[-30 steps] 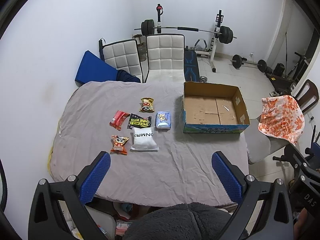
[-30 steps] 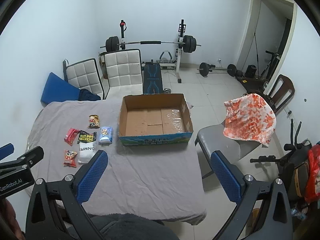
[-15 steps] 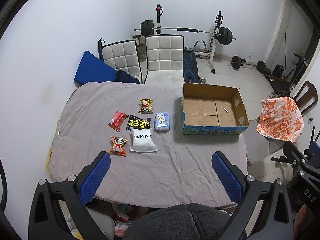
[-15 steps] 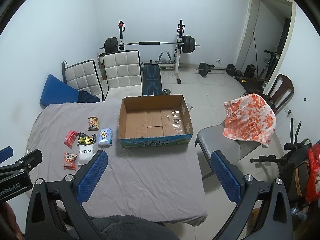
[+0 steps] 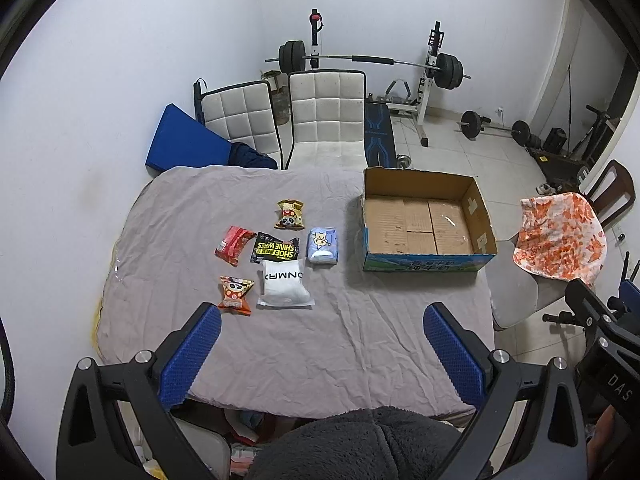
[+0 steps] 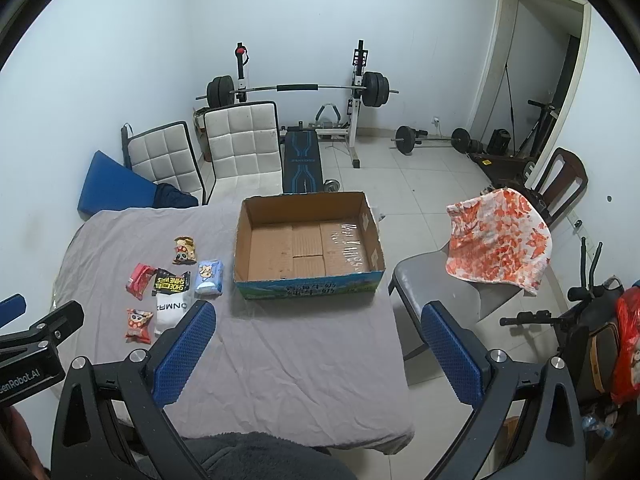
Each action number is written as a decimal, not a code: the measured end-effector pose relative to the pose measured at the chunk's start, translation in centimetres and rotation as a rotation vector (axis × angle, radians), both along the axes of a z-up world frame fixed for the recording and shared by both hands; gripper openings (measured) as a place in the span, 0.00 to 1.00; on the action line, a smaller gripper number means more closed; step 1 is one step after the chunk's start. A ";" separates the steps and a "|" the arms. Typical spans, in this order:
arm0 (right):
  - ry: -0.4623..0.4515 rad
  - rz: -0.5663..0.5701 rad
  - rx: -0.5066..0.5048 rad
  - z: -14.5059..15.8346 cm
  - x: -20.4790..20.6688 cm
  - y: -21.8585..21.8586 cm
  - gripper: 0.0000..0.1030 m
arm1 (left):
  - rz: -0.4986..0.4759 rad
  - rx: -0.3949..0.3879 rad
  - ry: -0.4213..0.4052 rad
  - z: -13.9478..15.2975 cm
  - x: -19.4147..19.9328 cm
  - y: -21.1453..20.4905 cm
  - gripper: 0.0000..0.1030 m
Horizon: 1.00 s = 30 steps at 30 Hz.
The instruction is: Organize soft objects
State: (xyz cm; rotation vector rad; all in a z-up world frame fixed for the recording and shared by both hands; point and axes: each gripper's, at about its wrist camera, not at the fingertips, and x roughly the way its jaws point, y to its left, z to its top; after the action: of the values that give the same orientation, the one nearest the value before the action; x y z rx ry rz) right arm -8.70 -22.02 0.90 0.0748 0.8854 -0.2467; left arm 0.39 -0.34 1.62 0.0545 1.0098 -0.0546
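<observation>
Both the left gripper (image 5: pixel 320 344) and the right gripper (image 6: pixel 318 344) hover high above the grey-clothed table (image 5: pixel 280 340), jaws spread wide and holding nothing. Six soft packets lie clustered at ten o'clock on the cloth, among them a white pouch (image 5: pixel 284 283) and a black wipes packet (image 5: pixel 276 248). The open brown cardboard box (image 5: pixel 424 224) sits empty at two o'clock.

Both views pull back, rise slightly versus a second ago: table (image 5: pixel 360 344) edge sits higher, cardboard box (image 6: pixel 308 248) and packets shift up-frame. Nothing on table displaced.
</observation>
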 end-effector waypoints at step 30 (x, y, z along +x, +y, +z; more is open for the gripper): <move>-0.007 0.015 0.006 -0.2 2.3 -1.2 1.00 | -0.009 0.000 0.002 0.0 1.9 -1.2 1.00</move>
State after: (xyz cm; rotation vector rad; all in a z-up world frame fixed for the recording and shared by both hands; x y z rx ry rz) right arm -6.43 -23.22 0.75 0.0744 0.8797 -0.2298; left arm 2.27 -1.54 1.64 0.0592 1.0116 -0.0632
